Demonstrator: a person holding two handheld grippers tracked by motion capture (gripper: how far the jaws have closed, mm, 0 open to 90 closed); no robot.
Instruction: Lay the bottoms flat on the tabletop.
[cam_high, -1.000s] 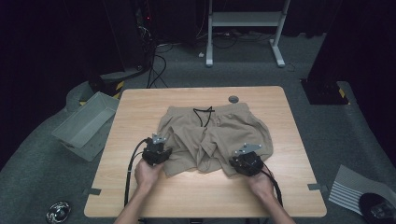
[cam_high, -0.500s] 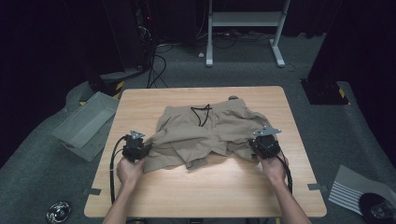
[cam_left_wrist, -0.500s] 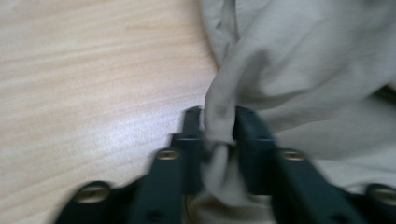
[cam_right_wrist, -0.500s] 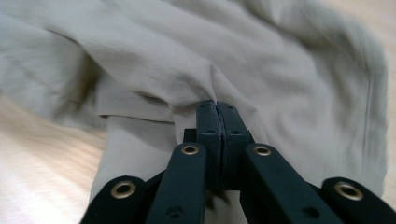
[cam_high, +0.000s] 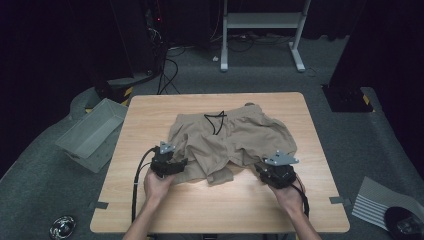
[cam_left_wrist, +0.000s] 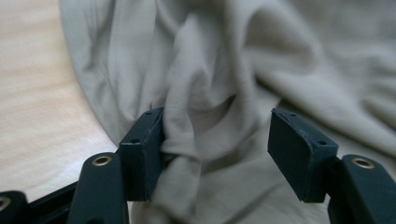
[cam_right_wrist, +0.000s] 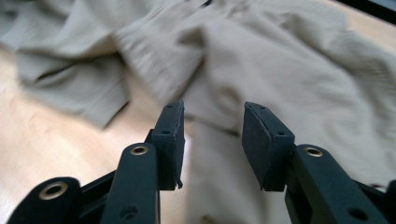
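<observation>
Nearest to me, my left gripper (cam_high: 176, 163) sits at the near left edge of the tan shorts (cam_high: 235, 140), and its jaws have just been opening: in the left gripper view my fingers (cam_left_wrist: 142, 154) stand spread, with a rumpled fold of the cloth between them that brushes the left pad while the right pad stands clear of it, so nothing is pinched. My right gripper (cam_high: 264, 170) is at the near right edge of the shorts, and its jaws have just been opening as well; in the right gripper view my fingers (cam_right_wrist: 265, 144) are parted with a gap between them, the fabric lying under and just beyond the tips, not gripped. The shorts lie bunched and creased in the middle of the wooden table (cam_high: 150, 210), the leg hems towards me and the waistband on the far side, where a black drawstring (cam_high: 216, 120) lies across the cloth. Off the table's left edge, on the grey floor, a grey bin (cam_high: 92, 132) rests tilted. Beyond the table stands a white metal frame (cam_high: 260, 30).
</observation>
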